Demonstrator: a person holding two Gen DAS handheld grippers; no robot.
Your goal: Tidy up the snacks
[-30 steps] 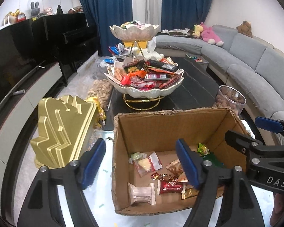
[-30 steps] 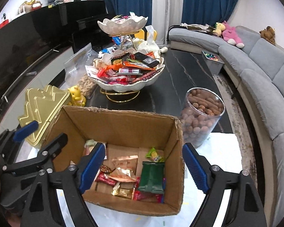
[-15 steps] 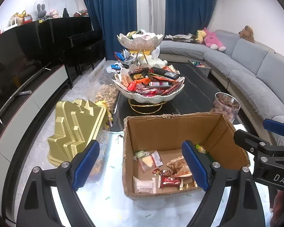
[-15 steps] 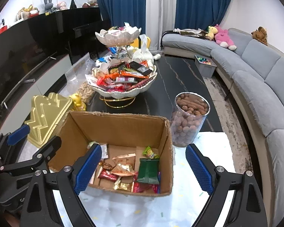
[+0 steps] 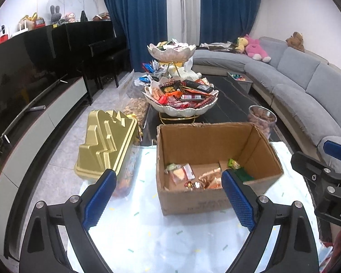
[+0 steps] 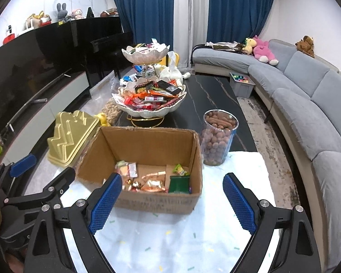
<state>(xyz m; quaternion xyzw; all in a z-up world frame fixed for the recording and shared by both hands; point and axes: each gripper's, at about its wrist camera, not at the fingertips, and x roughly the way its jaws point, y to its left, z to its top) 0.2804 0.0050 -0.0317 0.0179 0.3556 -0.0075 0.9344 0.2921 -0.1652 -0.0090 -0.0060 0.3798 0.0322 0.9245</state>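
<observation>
An open cardboard box (image 5: pixel 204 201) (image 6: pixel 161 202) stands on a pale cloth and holds several wrapped snacks (image 5: pixel 181 177) (image 6: pixel 153 184), among them a green packet (image 6: pixel 179 184). Behind it a two-tier white shell bowl (image 5: pixel 181 110) (image 6: pixel 147 111) is heaped with snack packets. My left gripper (image 5: pixel 168 195) is open and empty, pulled back in front of the box. My right gripper (image 6: pixel 170 200) is open and empty, also in front of the box. Each gripper shows at the edge of the other's view.
A gold tree-shaped tin (image 5: pixel 106 145) (image 6: pixel 71 134) stands left of the box. A clear jar of nuts (image 6: pixel 218 136) (image 5: pixel 262 119) stands at its right rear. A bag of peanuts (image 5: pixel 135 108) lies by the bowl. A grey sofa (image 6: pixel 307 95) curves along the right, a black TV cabinet (image 5: pixel 34 95) along the left.
Both grippers have drawn back and up from the box, which now looks smaller and farther. Both stay open and empty.
</observation>
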